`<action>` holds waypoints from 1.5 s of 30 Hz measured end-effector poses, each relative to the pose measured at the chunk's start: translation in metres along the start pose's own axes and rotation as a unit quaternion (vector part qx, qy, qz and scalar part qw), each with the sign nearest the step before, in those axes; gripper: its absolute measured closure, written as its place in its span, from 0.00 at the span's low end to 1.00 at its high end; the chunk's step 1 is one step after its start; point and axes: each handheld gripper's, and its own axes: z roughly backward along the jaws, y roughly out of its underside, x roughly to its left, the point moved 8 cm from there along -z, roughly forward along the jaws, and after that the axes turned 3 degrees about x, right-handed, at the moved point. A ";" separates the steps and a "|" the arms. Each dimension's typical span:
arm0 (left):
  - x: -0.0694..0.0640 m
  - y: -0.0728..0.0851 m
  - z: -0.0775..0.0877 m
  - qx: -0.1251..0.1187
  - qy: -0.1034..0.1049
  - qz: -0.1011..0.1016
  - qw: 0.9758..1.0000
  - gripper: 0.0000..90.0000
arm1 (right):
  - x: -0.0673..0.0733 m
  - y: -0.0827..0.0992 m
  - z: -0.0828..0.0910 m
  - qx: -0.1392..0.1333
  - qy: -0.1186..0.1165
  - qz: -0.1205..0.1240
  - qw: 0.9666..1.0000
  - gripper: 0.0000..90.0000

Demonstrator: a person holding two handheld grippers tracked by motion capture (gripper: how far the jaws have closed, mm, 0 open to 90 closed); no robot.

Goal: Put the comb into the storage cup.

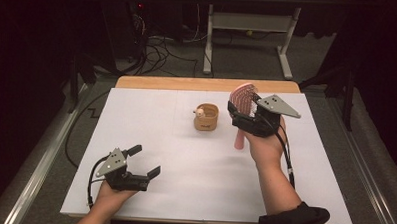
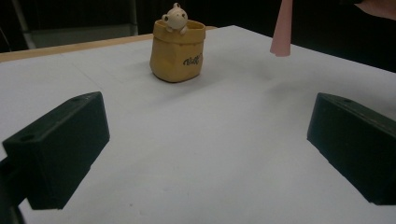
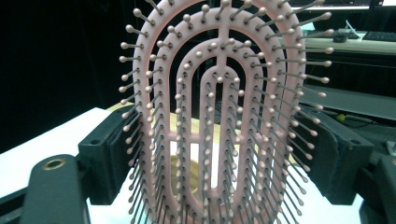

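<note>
R tool (image 1: 242, 119) | clamps pink hairbrush (image 1: 242, 101) head | upright, above table (image 1: 185, 156)

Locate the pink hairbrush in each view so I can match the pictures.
High view: pink hairbrush right of centre, upright, gripped in the right tool.
Left gripper view: only its handle tip, top right, hanging above the table.
Right gripper view: bristled head centre, between the jaws.
Shared landmark: yellow bear cup.

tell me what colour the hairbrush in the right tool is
Pink, with grey ball-tipped bristles; the hairbrush shows best in the right gripper view.
</note>
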 end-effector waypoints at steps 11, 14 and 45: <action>0.001 0.000 0.001 -0.003 0.001 0.003 1.000 0.00 | 0.003 -0.015 -0.012 -0.017 0.000 -0.002 1.000 0.23; 0.002 0.001 0.000 -0.001 0.000 0.003 1.000 0.00 | 0.004 -0.019 -0.015 -0.021 -0.003 -0.003 1.000 0.23; 0.001 0.002 0.000 -0.002 0.004 0.001 1.000 0.00 | 0.008 -0.056 -0.042 -0.060 0.009 -0.005 0.998 0.23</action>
